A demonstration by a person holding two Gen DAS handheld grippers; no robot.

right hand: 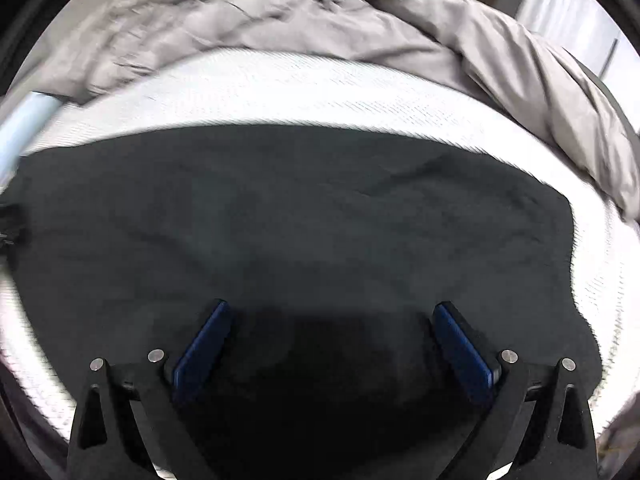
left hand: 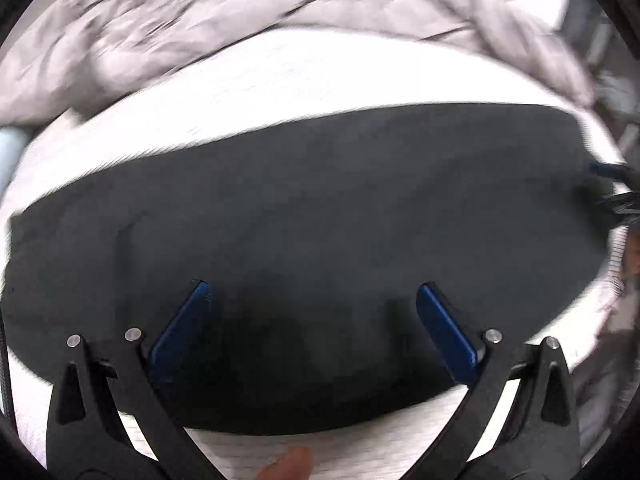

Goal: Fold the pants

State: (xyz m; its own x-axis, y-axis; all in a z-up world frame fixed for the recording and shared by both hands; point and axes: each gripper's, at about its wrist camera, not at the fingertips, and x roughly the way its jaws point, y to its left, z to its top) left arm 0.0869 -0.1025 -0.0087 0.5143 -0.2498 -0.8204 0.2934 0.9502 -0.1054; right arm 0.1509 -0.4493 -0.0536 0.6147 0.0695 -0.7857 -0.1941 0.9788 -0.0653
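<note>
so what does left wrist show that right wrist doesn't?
Only left wrist: a fingertip at the bottom edge, and the right gripper at the far right of the dark pants.
Only right wrist: a window or curtain upper right.
Both: the pants flat on the white mattress, rumpled grey duvet behind, open jaws over fabric; left gripper.

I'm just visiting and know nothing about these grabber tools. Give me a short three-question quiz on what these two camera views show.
1. True or false: the left gripper is clamped on cloth.
2. What do the dark charcoal fabric pants lie on? A) wooden floor B) white textured mattress C) metal tray
3. Fill in: beyond the mattress lies a rumpled ____ duvet.

Key:
1. False; both it and the right gripper stand open over the pants.
2. B
3. grey
</note>
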